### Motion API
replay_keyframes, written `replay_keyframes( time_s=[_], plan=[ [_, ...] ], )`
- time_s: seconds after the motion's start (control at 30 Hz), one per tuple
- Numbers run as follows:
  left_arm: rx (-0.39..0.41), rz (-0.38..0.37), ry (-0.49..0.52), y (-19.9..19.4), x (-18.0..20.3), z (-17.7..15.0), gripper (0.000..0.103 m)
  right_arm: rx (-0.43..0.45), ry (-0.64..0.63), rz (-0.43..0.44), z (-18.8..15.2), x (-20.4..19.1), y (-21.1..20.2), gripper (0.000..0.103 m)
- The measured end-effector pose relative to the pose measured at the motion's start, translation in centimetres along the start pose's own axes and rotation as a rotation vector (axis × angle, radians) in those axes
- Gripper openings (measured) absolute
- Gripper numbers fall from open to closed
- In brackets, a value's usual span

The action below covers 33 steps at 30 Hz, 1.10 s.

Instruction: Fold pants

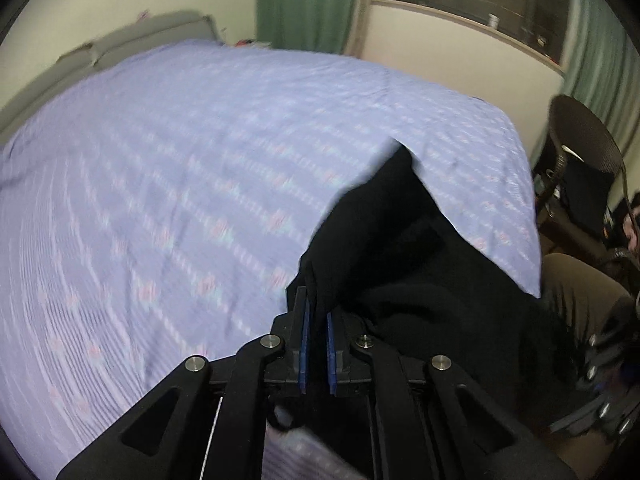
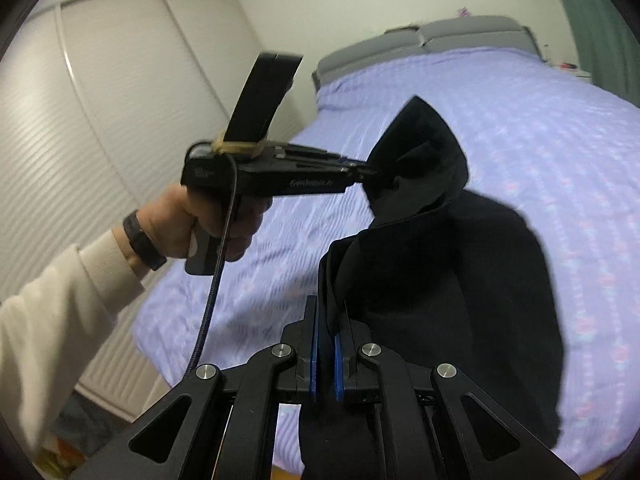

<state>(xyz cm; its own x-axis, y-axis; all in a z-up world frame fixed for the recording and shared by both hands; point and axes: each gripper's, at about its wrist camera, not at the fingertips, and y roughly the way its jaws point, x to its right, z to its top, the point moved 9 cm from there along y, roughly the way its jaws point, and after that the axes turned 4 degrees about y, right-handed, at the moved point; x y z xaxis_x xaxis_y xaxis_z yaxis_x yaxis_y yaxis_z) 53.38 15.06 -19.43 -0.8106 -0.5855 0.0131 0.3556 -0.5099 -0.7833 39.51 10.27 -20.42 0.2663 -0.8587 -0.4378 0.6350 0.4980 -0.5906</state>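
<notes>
The black pants (image 1: 400, 240) hang lifted above the lilac patterned bed (image 1: 160, 160), stretched between both grippers. My left gripper (image 1: 318, 304) is shut on one edge of the dark cloth, which runs up between its blue pads (image 1: 305, 344). In the right wrist view the pants (image 2: 440, 260) droop in a bunched fold. My right gripper (image 2: 326, 320) is shut on a thick hem of them. The left gripper (image 2: 362, 172), held by a hand (image 2: 208, 216), pinches a peaked corner of the fabric farther up.
A grey headboard (image 2: 440, 36) ends the bed (image 2: 540, 140) and white sliding wardrobe doors (image 2: 100, 100) stand to its left. A dark wicker chair (image 1: 580, 140) with a dark cushion sits by the bed's corner. Green curtains (image 1: 304, 0) hang on the far wall.
</notes>
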Motion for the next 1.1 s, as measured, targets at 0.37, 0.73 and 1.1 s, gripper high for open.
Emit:
replay_keyframes(
  time_s=[0.37, 0.73, 1.1],
  plan=[
    [0.052, 0.080, -0.128, -0.2, -2.9, -4.9, 0.020, -0.097, 0.087, -0.001, -2.9, 0.7, 6.6, 0.010],
    [0.049, 0.245, -0.197, -2.4, -2.0, -9.0, 0.023, -0.081, -0.004, -0.188, -4.5, -1.3, 6.5, 0.056],
    [0.097, 0.468, -0.329, -11.3, 0.3, -11.8, 0.031, 0.004, -0.043, -0.153, -3.4, -3.3, 1.1, 0.072]
  ],
)
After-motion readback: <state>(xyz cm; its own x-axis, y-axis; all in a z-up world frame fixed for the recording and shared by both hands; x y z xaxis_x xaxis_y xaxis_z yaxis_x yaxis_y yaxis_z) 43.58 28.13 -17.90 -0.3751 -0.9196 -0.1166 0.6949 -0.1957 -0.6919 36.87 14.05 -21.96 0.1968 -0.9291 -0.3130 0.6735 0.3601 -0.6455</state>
